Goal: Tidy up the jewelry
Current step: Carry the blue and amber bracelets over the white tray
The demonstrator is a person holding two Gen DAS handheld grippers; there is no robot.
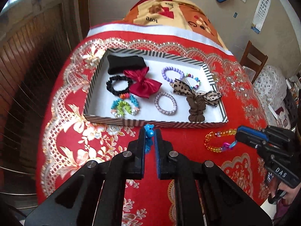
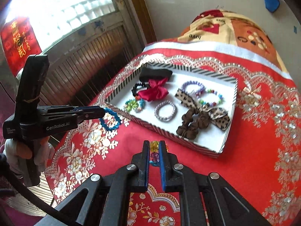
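While most pieces already lie in the striped shallow cardboard tray (image 1: 105, 119), left gripper (image 1: 150, 131) clamped on blue beaded bracelet (image 2: 110, 120) — right gripper (image 2: 154, 145) pinching amber glass-bead bracelet (image 1: 216, 141) — both short of tray, yet to go in.

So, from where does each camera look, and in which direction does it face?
Left wrist view: sits on the left gripper, looking down along its fingers, shut on a blue bracelet, toward the striped tray; the right gripper shows at the right.
Right wrist view: sits on the right gripper, shut on a yellow bead bracelet, facing the same tray from further right; the left gripper and a gloved hand show at the left.
Shared: tray, red bow, red tablecloth, both bracelets.
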